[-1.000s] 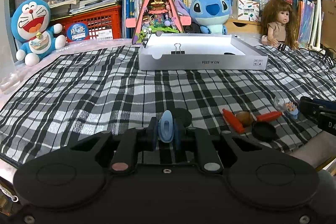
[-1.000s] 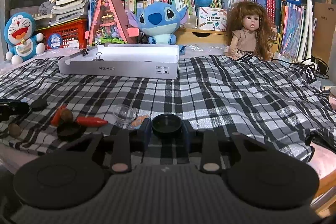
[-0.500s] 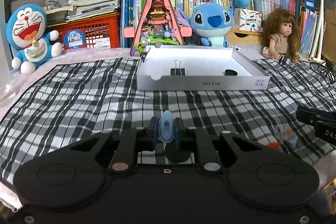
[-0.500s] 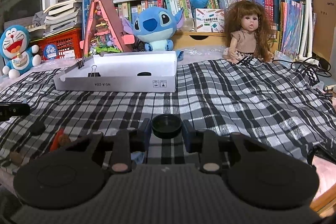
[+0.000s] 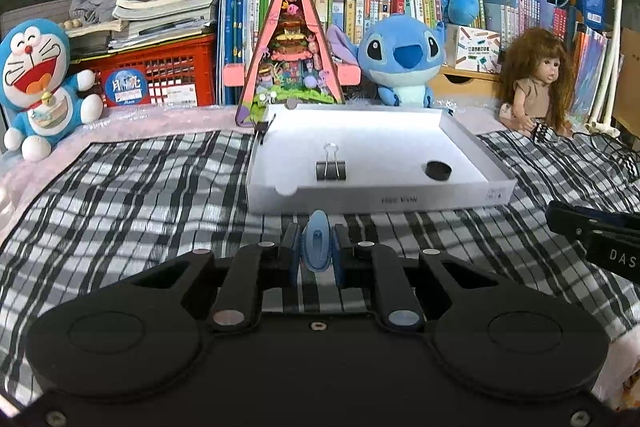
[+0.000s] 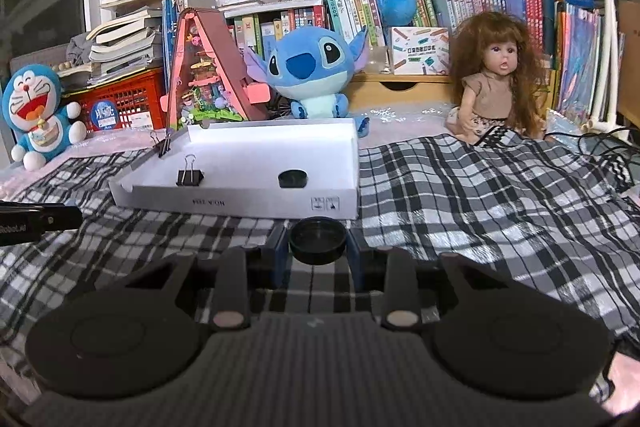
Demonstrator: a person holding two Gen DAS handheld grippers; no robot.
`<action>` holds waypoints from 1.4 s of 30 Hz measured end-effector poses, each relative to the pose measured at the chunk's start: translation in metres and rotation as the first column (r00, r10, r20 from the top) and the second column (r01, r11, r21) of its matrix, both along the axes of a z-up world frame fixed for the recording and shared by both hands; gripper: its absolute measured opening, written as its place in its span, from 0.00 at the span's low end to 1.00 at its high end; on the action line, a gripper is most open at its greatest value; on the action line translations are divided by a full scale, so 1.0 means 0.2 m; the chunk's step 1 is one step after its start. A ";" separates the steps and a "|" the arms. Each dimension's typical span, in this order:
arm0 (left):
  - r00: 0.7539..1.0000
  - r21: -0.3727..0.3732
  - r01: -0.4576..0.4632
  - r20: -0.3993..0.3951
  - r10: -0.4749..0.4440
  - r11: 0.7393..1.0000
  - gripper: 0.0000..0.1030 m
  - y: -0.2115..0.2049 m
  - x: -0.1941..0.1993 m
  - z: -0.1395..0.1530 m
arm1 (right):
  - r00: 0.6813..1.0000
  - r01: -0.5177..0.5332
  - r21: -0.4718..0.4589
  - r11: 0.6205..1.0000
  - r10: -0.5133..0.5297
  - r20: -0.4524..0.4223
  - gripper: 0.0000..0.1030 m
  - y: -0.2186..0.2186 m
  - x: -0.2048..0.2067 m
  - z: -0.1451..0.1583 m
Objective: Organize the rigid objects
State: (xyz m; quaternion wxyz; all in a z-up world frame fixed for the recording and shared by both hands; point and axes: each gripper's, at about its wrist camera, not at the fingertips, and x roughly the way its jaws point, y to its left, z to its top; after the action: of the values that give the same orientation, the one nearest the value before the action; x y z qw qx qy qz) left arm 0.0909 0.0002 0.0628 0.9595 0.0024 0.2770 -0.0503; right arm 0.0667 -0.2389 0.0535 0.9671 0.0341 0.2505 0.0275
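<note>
The left gripper point(image 5: 316, 255) has a matte black body with two round raised discs, slim black linkage arms ending in silvery rivets, small screws along the lower edge, and blue finger pads point(image 5: 291, 255). The right gripper point(image 6: 318, 251) is built alike, though ribbed grey between its discs. Seen from the side, each carries white lettering on its black casing

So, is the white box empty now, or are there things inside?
Not empty. The white box holds a black cap on its floor, and a binder clip sits at its front wall.
</note>
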 end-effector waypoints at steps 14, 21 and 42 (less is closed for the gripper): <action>0.995 -0.070 0.011 -0.101 -0.018 0.997 0.14 -0.01 0.39 0.16 | 0.997 -0.056 0.091 0.994 0.061 -0.053 0.36 -0.03 0.31 0.17; 0.987 -0.059 0.028 -0.155 -0.037 0.998 0.14 -0.09 0.62 0.21 | 0.991 -0.074 0.113 0.991 0.086 -0.107 0.36 -0.02 0.53 0.26; 0.959 -0.042 -0.013 -0.283 0.001 0.999 0.14 -0.16 1.13 0.00 | 0.936 -0.065 0.066 0.996 0.084 -0.342 0.36 0.09 1.08 0.05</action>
State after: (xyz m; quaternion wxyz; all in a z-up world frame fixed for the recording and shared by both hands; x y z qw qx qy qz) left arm 0.3164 -0.0324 0.0622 0.9100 -0.0265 0.4103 -0.0527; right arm 0.2835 -0.2214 0.0638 0.9055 0.0549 0.4160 0.0642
